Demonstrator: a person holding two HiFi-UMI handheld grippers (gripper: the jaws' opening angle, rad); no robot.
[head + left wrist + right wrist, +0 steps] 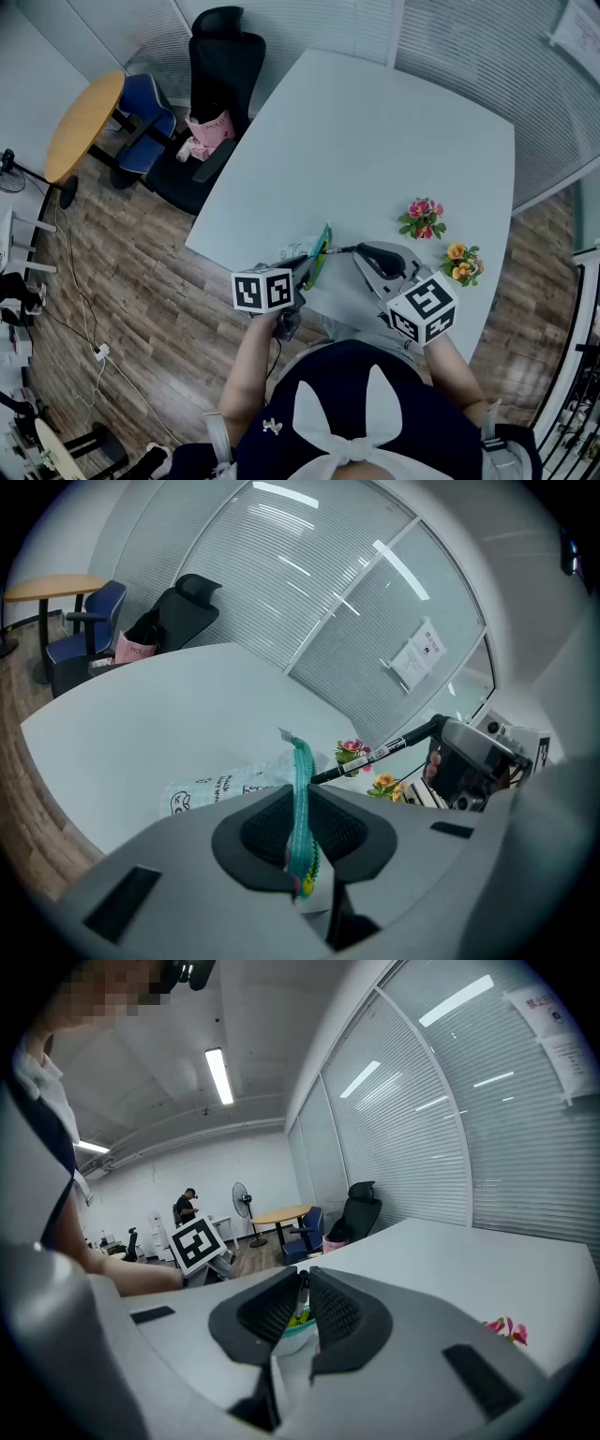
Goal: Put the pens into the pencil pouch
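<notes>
Pencil pouch (225, 785), just one, pinched by left hand-held gripper (298, 803); one pen (375, 754) clamped in right hand-held gripper (304, 1283)

Head view looked steeply down on tabletop (394, 131); both gripper views sat close behind own jaws; all shared tabletop.

Smooth matt table (394, 122), translucent plastic pencil pouch (217, 787), glossy black pen (375, 757), wood-grain floor (131, 281)

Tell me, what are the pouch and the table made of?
The pencil pouch looks like soft, milky plastic: it bends and seems half see-through. The table looks hard and smooth with a matte white top, maybe laminate.
</notes>
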